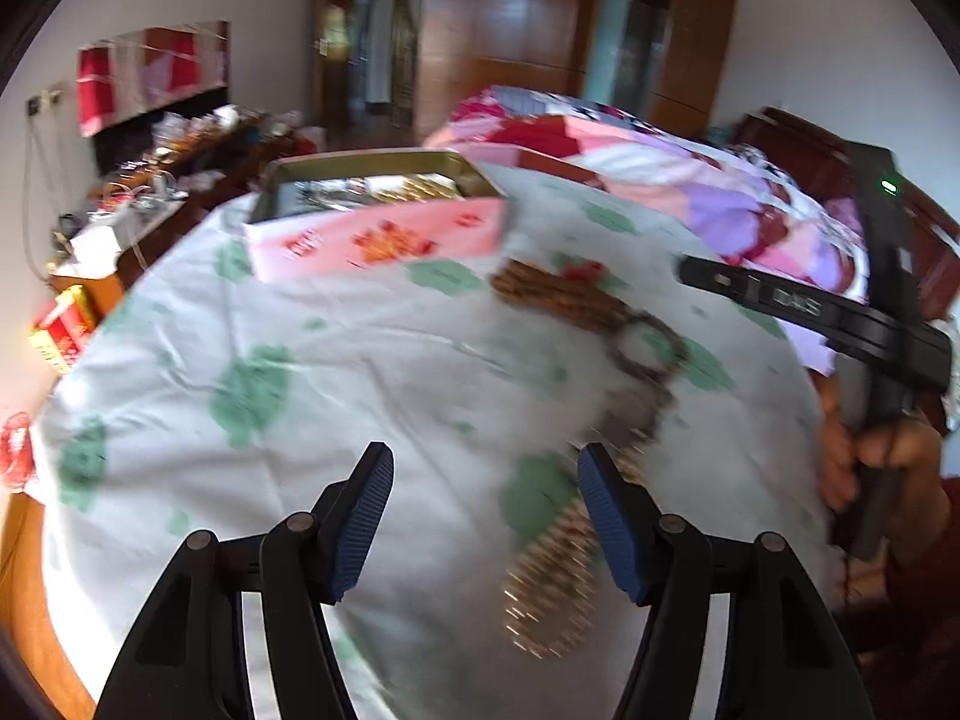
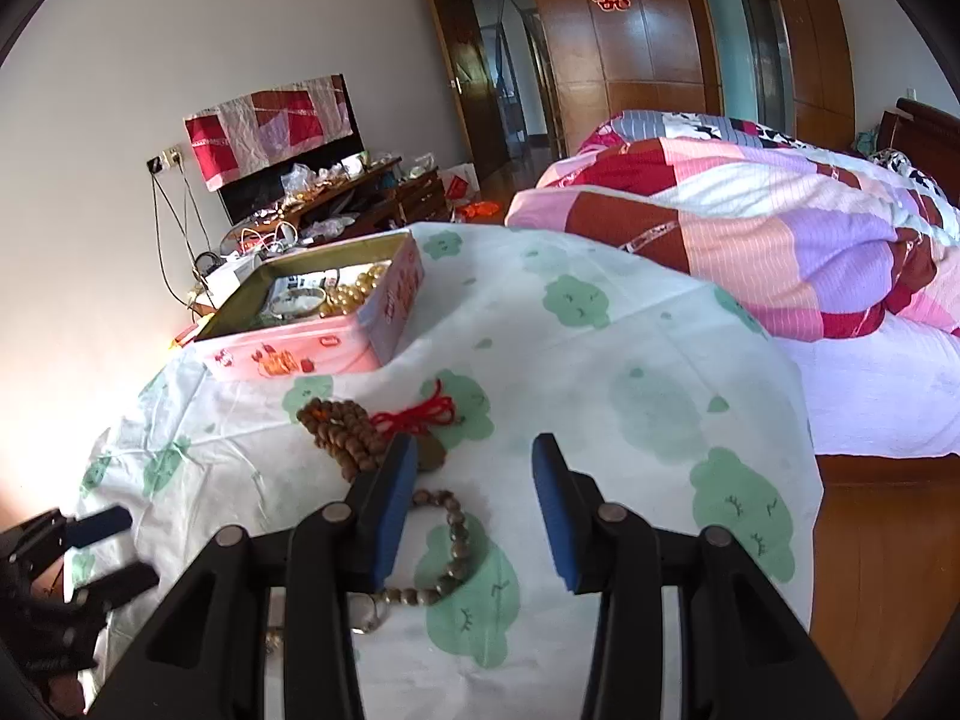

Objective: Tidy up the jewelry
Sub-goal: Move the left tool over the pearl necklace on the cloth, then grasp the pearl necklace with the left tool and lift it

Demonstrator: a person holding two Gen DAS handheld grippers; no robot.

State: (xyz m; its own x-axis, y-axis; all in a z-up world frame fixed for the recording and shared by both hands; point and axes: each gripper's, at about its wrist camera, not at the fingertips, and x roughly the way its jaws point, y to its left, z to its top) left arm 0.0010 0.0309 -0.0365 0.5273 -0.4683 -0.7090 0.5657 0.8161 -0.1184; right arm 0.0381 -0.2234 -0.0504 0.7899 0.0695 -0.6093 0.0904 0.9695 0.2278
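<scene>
1. Two grippers, both spread and holding nothing: left gripper, right gripper.
2. Gold chain lies between the left fingers on the cloth.
3. Dark beads lie between the right fingers; brown beads just beyond.
4. Tin farther back holds gold beads.

You've got a pink tin sitting open, gold beads piled inside. Near its front, brown wooden beads with a red tassel lie bunched up, a darker bead strand looped beside them, and a gold chain, blurry.
</scene>
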